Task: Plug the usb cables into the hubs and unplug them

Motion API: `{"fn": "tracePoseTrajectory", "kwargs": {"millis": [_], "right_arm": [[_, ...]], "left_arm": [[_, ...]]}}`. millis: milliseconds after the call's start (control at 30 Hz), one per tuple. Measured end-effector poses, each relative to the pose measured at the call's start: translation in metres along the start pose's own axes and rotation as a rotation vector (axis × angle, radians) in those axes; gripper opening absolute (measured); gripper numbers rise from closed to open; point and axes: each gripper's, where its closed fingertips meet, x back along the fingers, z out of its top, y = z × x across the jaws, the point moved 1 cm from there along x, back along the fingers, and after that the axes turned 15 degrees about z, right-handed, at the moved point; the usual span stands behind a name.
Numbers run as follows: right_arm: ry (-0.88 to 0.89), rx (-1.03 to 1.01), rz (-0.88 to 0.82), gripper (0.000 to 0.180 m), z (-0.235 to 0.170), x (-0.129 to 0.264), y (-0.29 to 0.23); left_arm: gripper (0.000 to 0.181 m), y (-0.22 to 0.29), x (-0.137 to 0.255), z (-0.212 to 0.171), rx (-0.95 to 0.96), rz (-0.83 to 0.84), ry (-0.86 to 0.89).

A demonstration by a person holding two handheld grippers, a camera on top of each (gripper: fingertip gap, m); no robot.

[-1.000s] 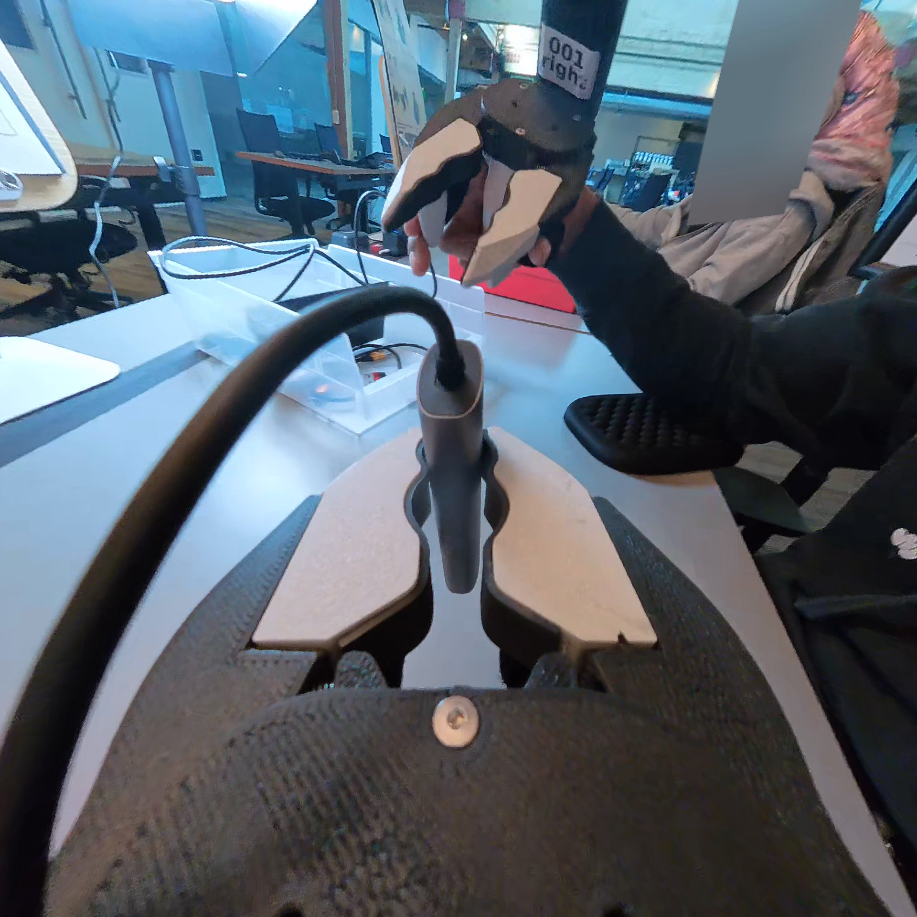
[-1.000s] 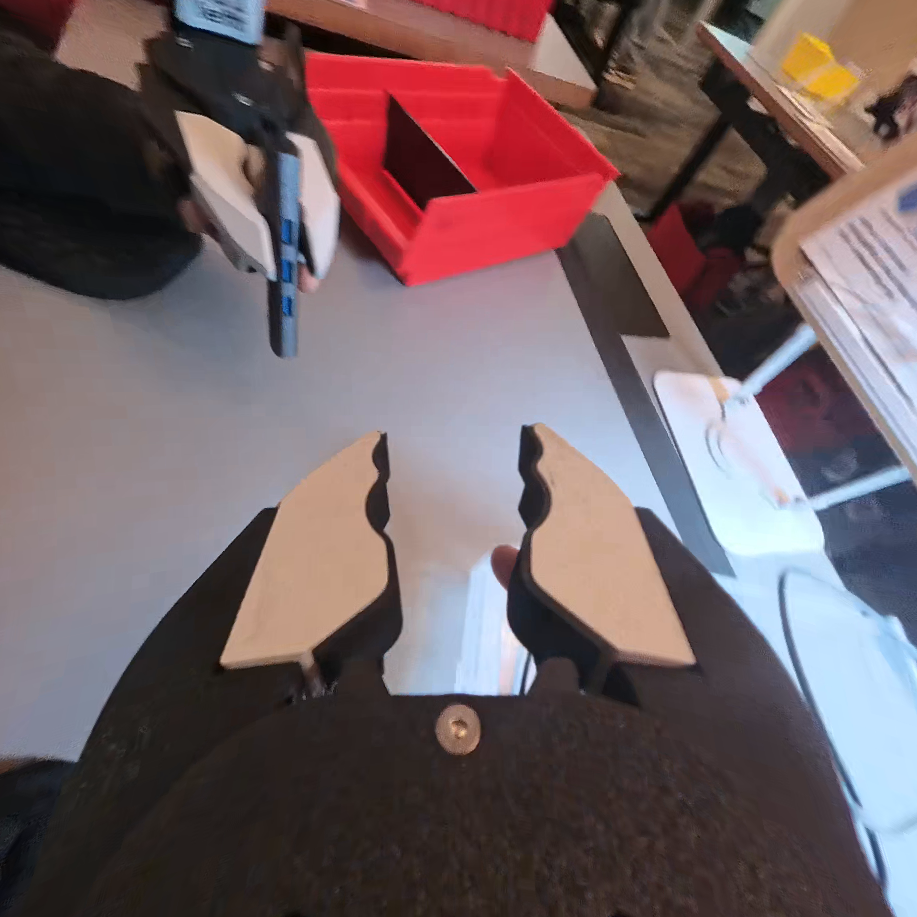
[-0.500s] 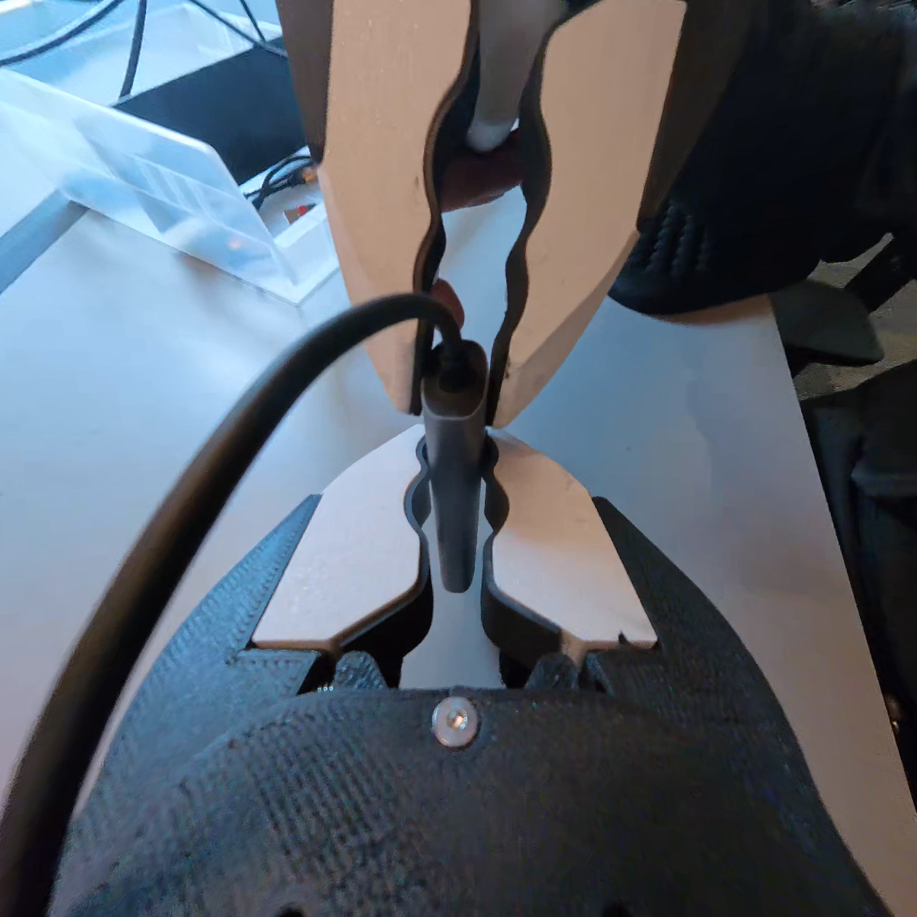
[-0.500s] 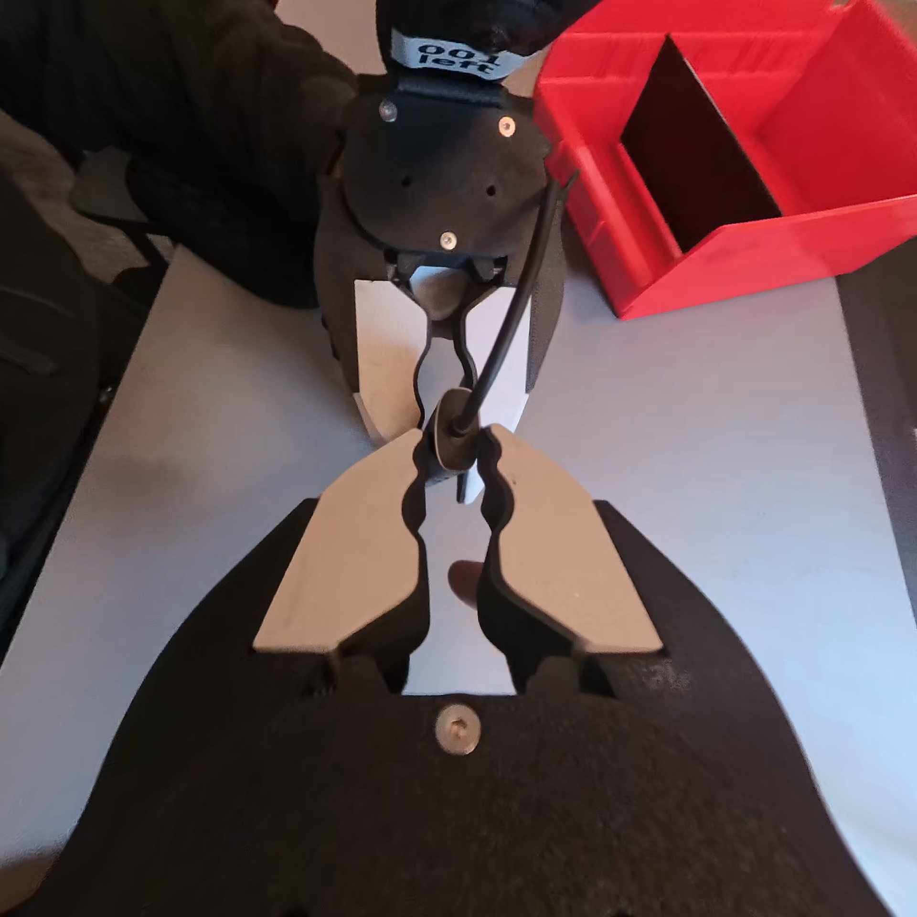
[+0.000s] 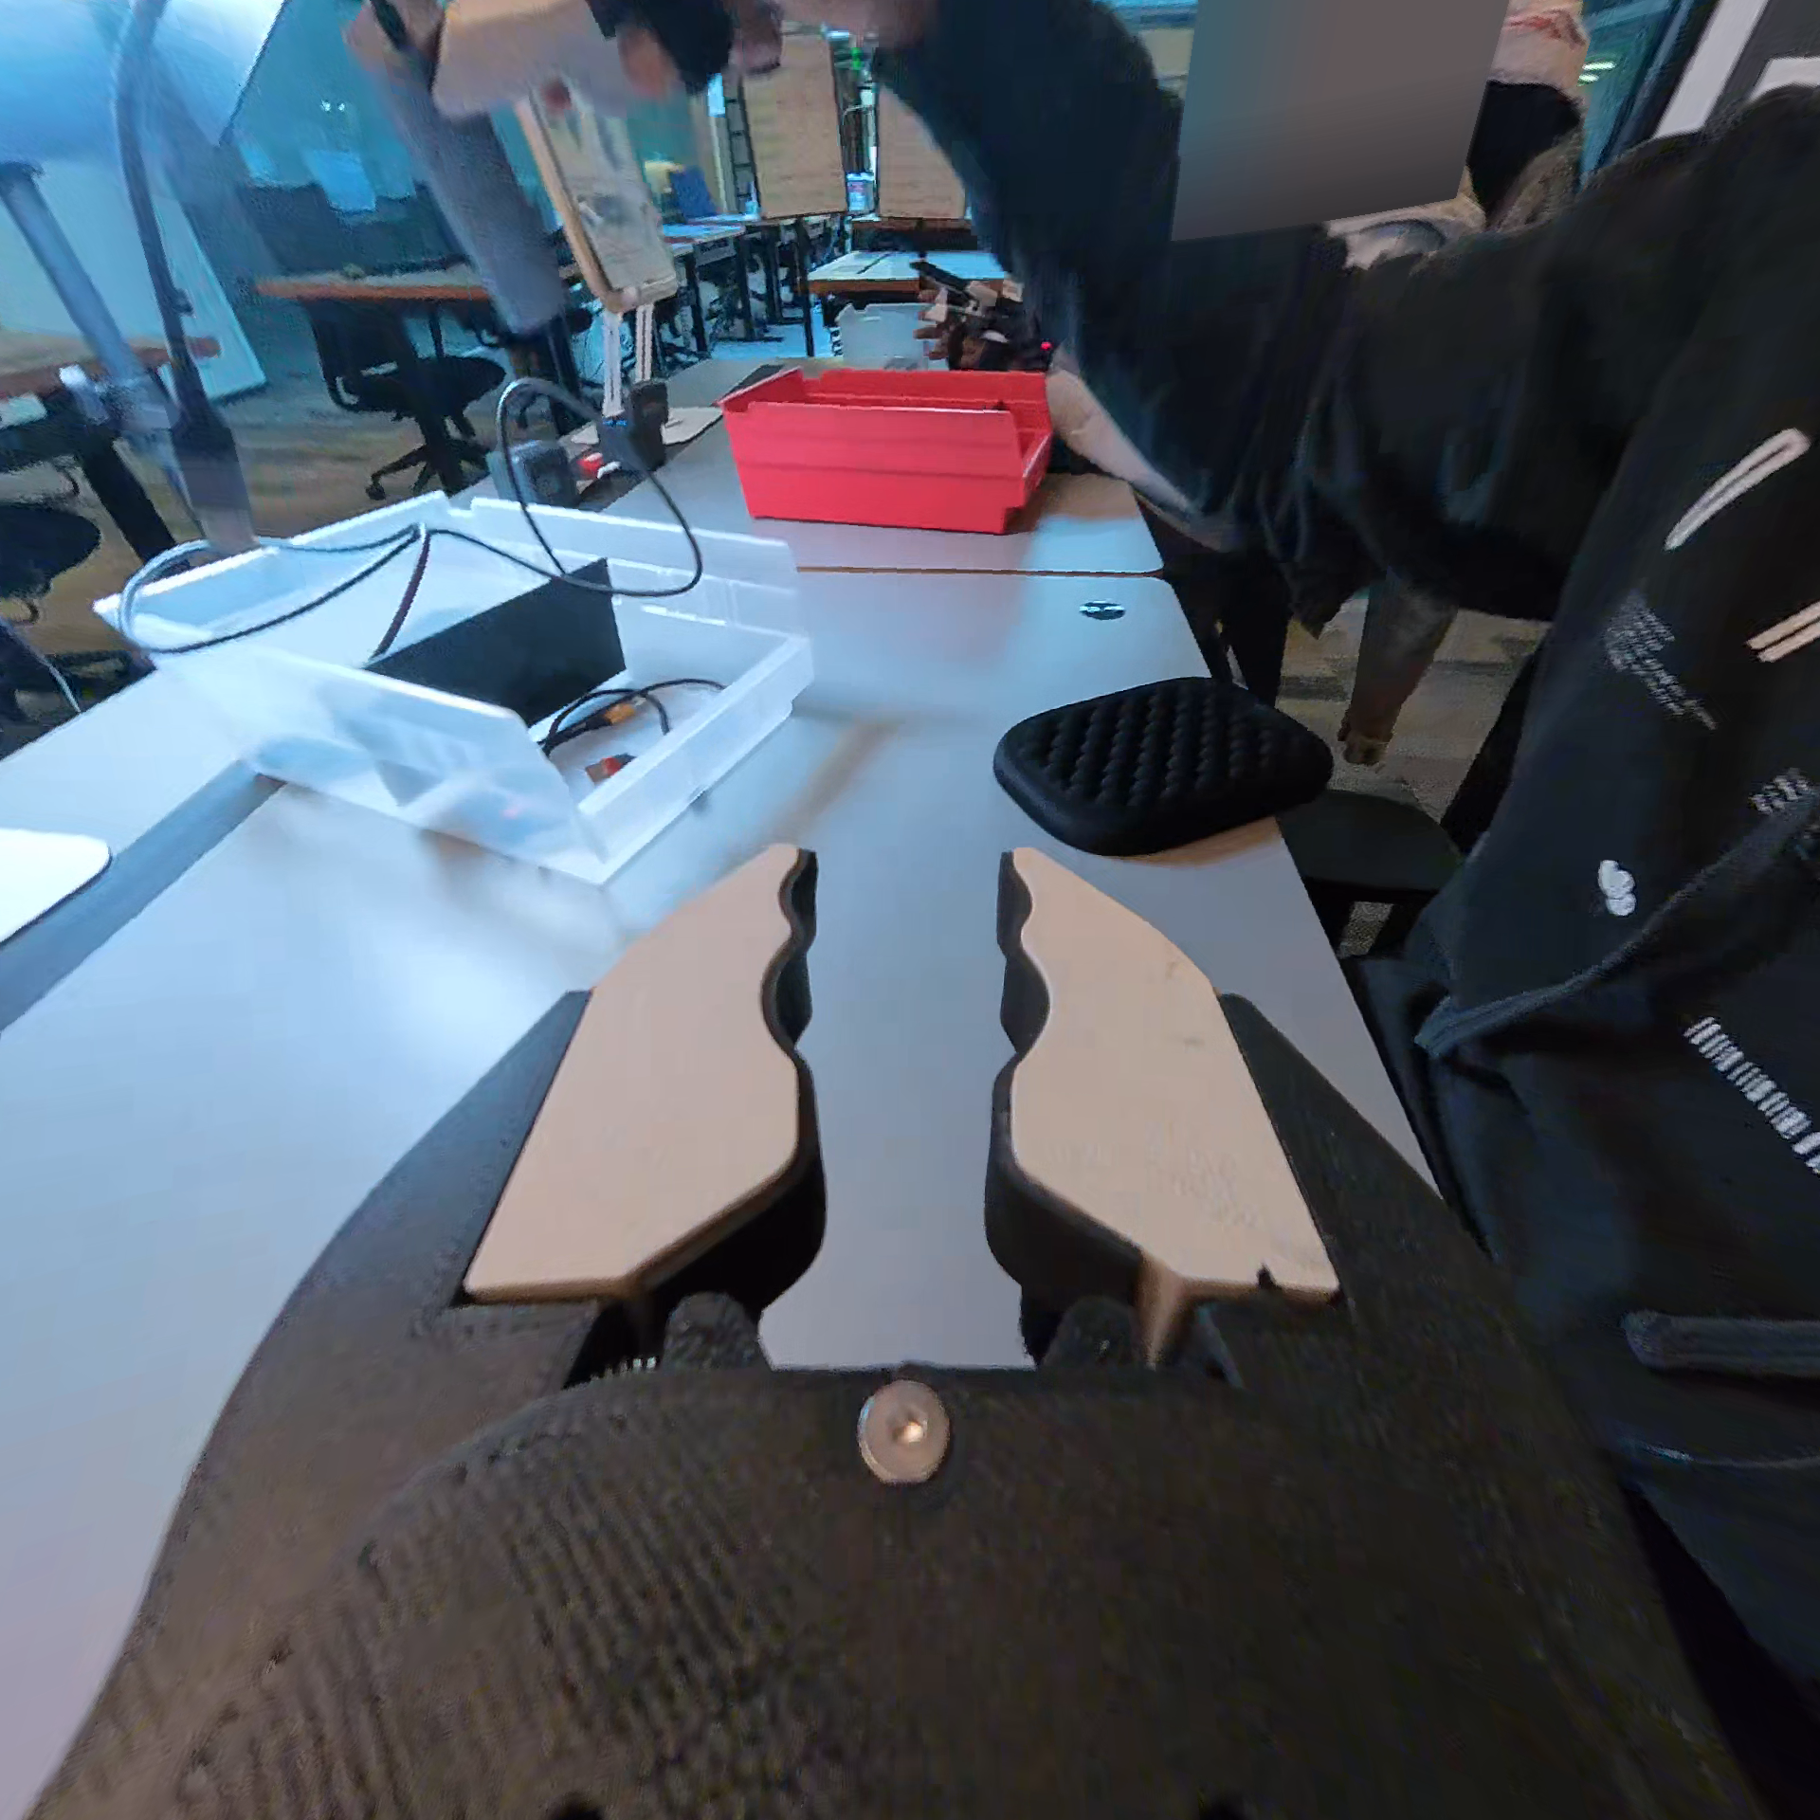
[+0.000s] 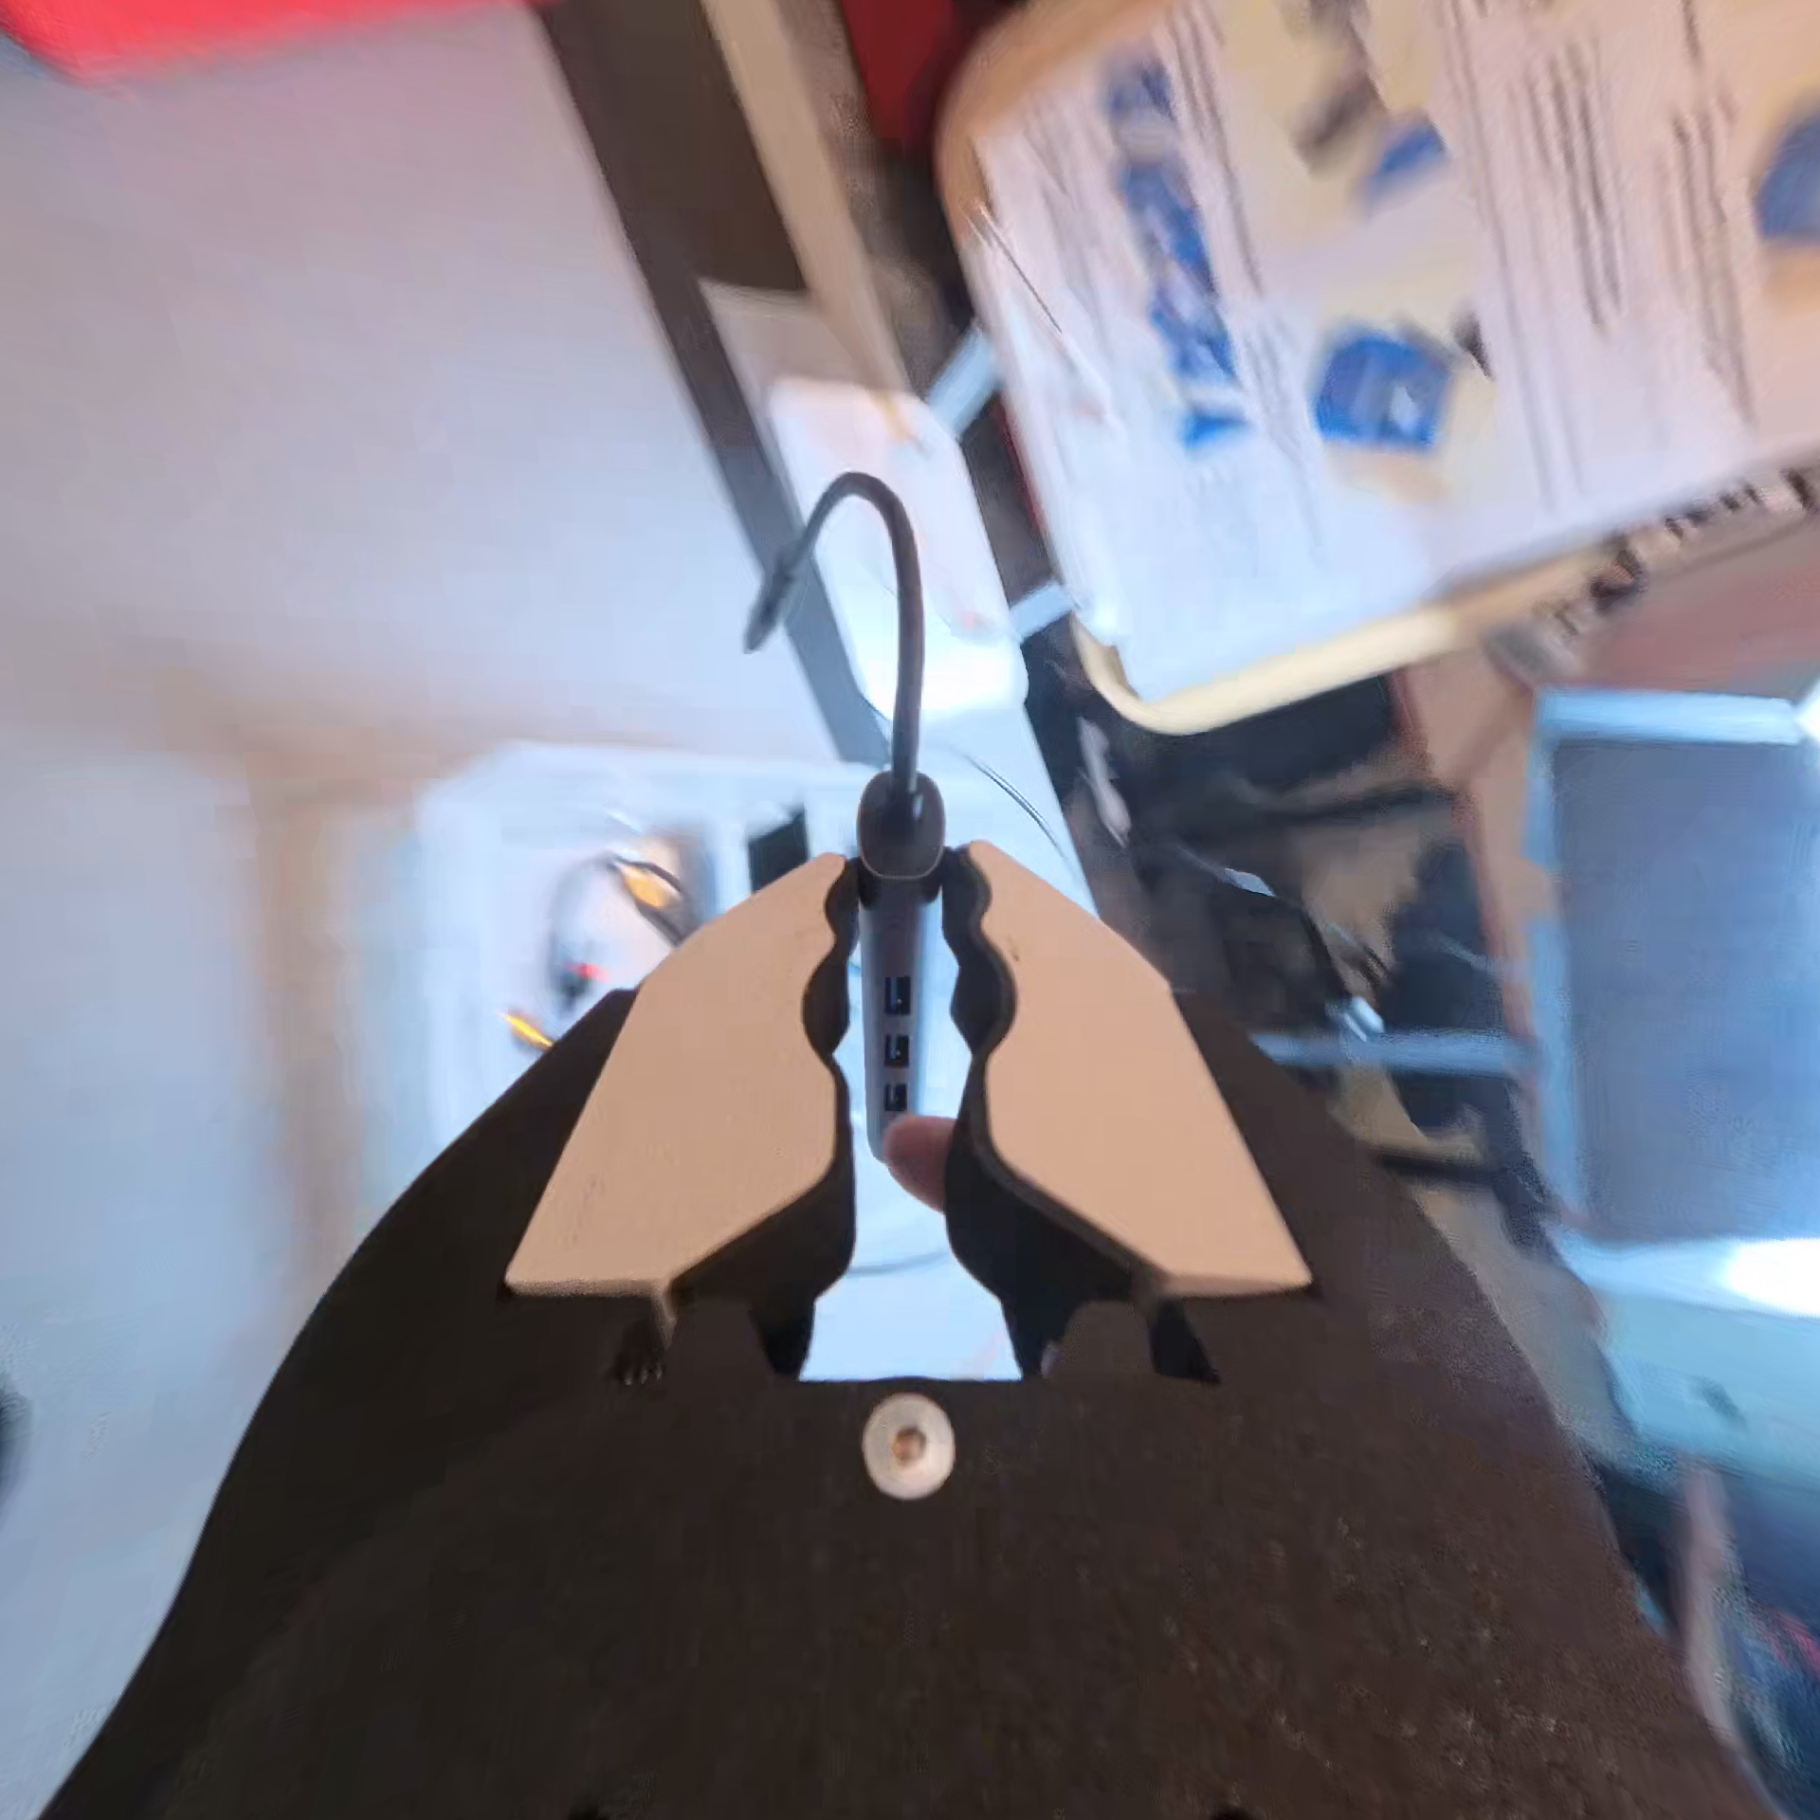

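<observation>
My right gripper (image 6: 898, 867) is shut on a slim grey USB hub (image 6: 894, 985) with blue ports along one side. The hub's short black cable (image 6: 911, 630) curls up and forward from its tip. The right wrist view is blurred by motion. In the left wrist view my left gripper (image 5: 906, 867) is open and empty above the grey table (image 5: 295, 985). The right gripper (image 5: 512, 59) shows blurred at the top left there, high above the table, with the grey hub (image 5: 483, 207) hanging from it.
A clear plastic bin (image 5: 630, 788) with black cables (image 5: 601, 552) and small connectors sits left of centre. A red bin (image 5: 886, 463) stands farther back. A black chair armrest (image 5: 1162, 758) is at the table's right edge, by a person's dark sleeve (image 5: 1625, 886). Some 30 cm of space lies between my two pairs of fingers.
The hub passed from my left gripper to my right. The left gripper opened and is now empty. The right gripper closed on the hub and swung it up and away.
</observation>
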Motion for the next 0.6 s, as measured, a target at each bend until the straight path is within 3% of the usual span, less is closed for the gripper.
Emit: {"fn": "tracePoseTrajectory", "kwargs": {"millis": [133, 233, 467, 600], "right_arm": [[-0.327, -0.028, -0.18, 0.016, -0.068, -0.018, 0.057], [-0.479, -0.021, -0.15, 0.016, -0.108, -0.056, 0.063], [-0.46, -0.079, 0.063, 0.017, -0.135, -0.154, 0.048], [-0.427, -0.133, 0.135, 0.017, -0.142, -0.185, 0.051]], "left_arm": [[0.032, -0.009, -0.006, -0.012, 0.04, 0.011, -0.034], [0.031, -0.011, -0.008, -0.016, 0.033, 0.019, -0.044], [0.028, -0.012, -0.014, -0.027, 0.037, 0.027, -0.081], [0.028, -0.014, -0.017, -0.035, 0.036, 0.031, -0.109]]}}
